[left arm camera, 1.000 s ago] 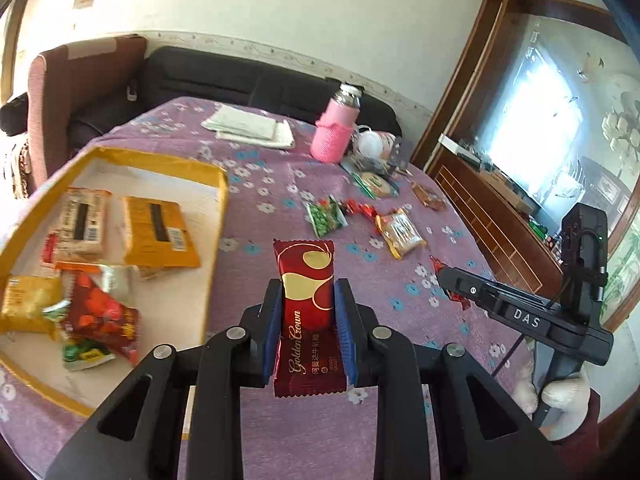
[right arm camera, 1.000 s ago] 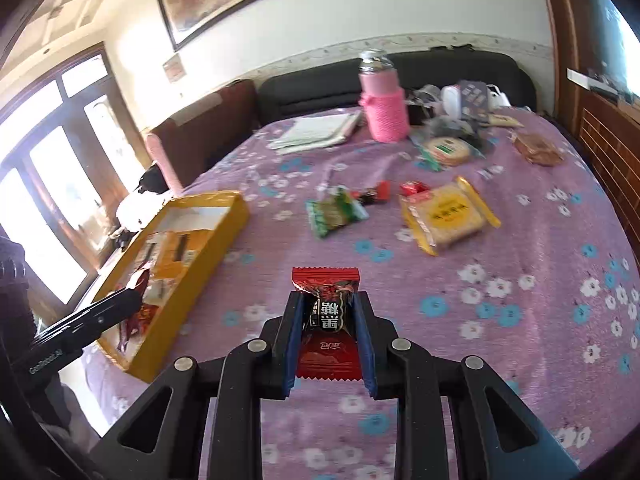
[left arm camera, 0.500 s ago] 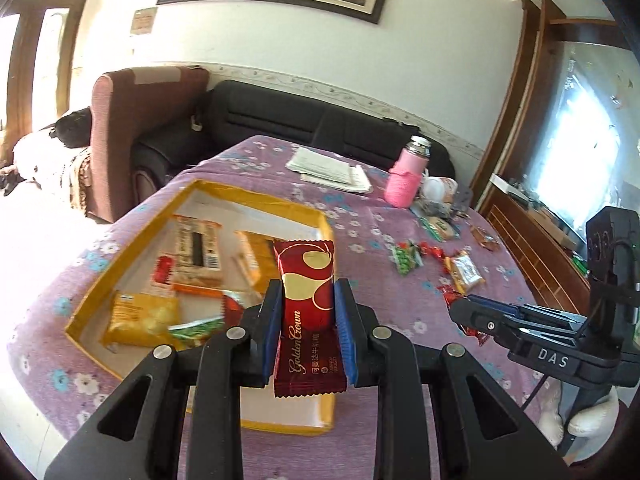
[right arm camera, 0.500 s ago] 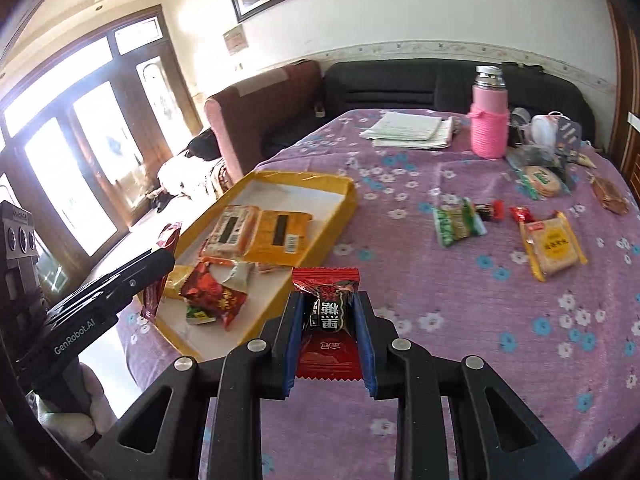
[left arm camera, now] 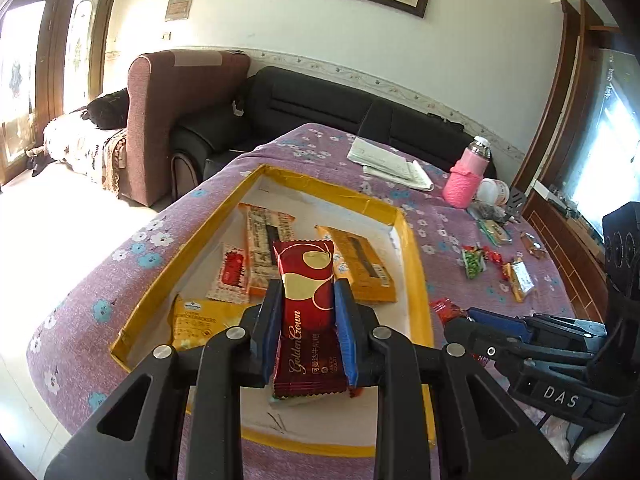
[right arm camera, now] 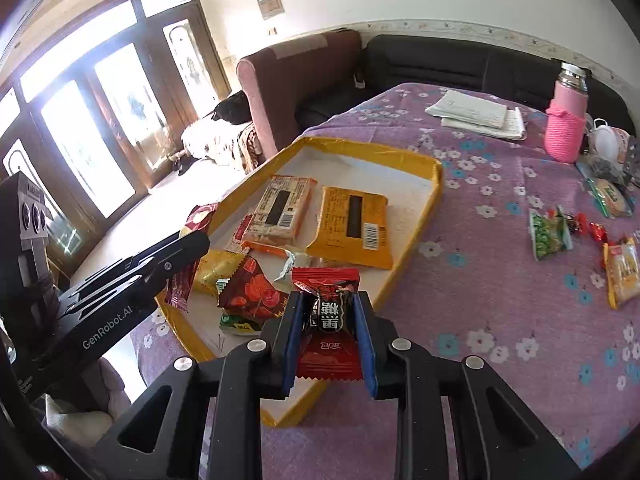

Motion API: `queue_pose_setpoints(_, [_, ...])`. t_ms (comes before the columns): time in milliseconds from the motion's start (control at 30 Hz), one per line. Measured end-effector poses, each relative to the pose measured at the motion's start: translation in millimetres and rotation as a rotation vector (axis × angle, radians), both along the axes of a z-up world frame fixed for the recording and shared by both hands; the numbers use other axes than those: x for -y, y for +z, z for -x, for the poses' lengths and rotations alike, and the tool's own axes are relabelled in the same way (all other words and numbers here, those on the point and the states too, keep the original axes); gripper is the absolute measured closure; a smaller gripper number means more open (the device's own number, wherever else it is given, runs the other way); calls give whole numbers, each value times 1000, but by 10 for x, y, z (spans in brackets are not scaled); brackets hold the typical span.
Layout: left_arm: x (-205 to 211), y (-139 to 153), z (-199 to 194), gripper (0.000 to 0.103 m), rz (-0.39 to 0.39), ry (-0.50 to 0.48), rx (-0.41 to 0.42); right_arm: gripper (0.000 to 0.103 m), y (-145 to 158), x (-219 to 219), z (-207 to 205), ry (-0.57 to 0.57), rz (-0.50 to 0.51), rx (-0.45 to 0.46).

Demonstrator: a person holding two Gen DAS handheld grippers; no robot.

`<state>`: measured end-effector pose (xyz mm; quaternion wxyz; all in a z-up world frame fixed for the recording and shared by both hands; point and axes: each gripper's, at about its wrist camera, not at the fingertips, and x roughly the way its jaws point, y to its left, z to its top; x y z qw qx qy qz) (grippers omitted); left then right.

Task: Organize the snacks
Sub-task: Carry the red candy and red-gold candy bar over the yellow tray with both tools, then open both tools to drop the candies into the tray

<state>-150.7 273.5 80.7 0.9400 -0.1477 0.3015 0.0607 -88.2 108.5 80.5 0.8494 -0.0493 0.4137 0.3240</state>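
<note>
Left wrist view: left gripper point(left arm camera: 308, 312) clamps a dark-red gold-swirled wafer packet point(left arm camera: 307, 316) above the shallow yellow-rimmed cardboard tray point(left arm camera: 416, 264); right gripper point(right arm camera: 325, 328) clamps a small red-and-black candy wrapper point(right arm camera: 326, 300) over that tray's near edge on the purple flowered tablecloth point(right arm camera: 500, 280)

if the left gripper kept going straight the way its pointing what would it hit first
Probably the orange snack packs lying inside the yellow tray, or the tray floor near them. The left gripper, shut on the Golden Crown bar, points down over them; depth is unclear.
</note>
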Motion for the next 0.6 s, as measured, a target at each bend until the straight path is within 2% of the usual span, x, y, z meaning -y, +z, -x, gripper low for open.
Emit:
queue_pose_setpoints(267, [-221,-108,-234,80,5,20,-49,78,-211,-344,-210,3,42,-29])
queue_pose_setpoints(600, [-235,-192,-433,80,2,2,-88,78,-399,-523,-455,-25,75,-70])
